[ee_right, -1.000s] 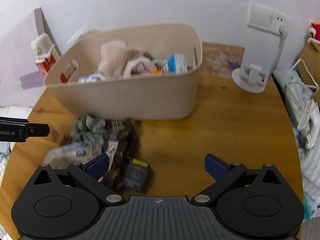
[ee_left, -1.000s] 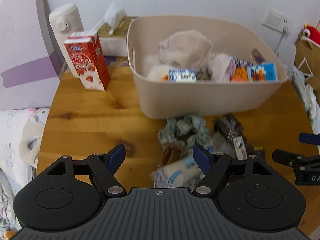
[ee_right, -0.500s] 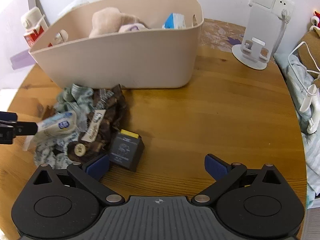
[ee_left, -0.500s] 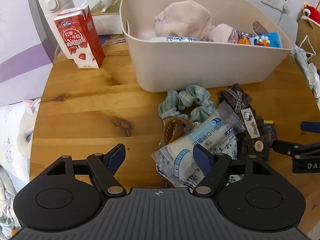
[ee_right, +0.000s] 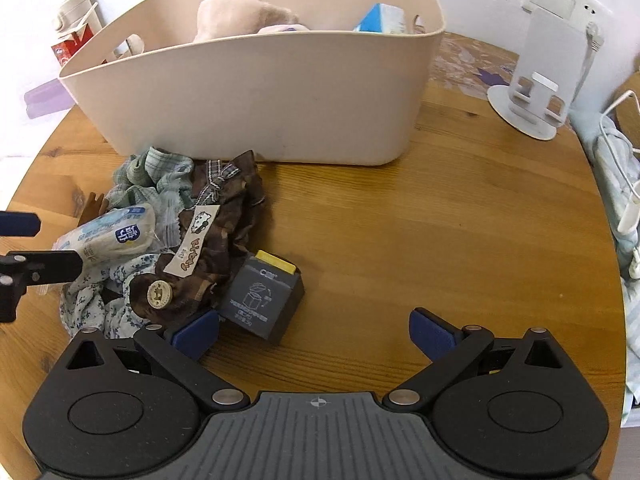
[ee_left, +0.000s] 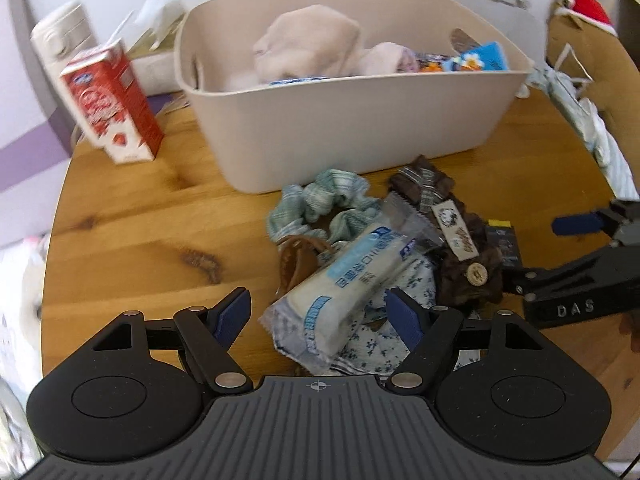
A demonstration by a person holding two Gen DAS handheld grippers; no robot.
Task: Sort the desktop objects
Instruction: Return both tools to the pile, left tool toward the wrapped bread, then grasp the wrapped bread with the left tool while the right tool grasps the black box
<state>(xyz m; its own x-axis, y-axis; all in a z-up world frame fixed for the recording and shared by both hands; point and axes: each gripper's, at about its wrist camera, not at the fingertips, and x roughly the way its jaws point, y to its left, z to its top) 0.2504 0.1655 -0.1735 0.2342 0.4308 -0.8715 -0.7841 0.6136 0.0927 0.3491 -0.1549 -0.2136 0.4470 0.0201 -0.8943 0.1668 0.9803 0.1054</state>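
Two hand-held grippers over a messy pile

The left hand-held gripper (ee_left: 318, 314) and right hand-held gripper (ee_right: 314, 330) both gape wide, holding nothing. A white snack packet (ee_left: 344, 280) tops the scrunchies on the counter (ee_right: 400, 232), near the bin (ee_right: 260, 96).

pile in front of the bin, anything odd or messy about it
Yes: the pile is a jumble. A wrapped packet lies slanted across a green scrunchie and floral cloth, a brown scrunchie overlaps them, and a dark box sits skewed at the edge. Nothing looks spilled or broken.
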